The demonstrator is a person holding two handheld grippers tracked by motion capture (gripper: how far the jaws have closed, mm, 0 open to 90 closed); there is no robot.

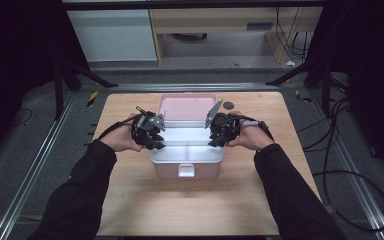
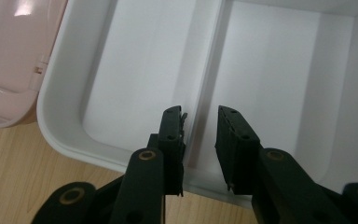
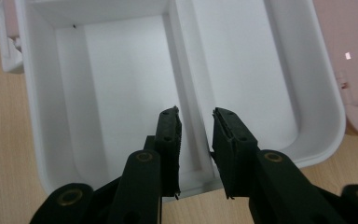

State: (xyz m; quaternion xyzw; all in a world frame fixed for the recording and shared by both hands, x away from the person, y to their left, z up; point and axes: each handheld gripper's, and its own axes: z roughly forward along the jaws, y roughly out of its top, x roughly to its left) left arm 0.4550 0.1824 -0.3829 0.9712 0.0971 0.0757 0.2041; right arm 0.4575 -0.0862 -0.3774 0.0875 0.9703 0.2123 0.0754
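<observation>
At mid-frame of the high view, an open box with a white tray (image 1: 187, 152) sits on the bench (image 1: 145, 200). The left gripper (image 2: 199, 140) and right gripper (image 3: 196, 140) each straddle the tray's divider (image 3: 186, 84), fingers narrowed beside it, not visibly pressing. Behind stands the pink lid (image 1: 187, 106).

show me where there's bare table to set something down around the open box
Free: the wide wooden strip between the box's front latch and the near table edge, plus narrower strips outside each forearm. Crowded: both box sides, where the left gripper and right gripper sit.
</observation>
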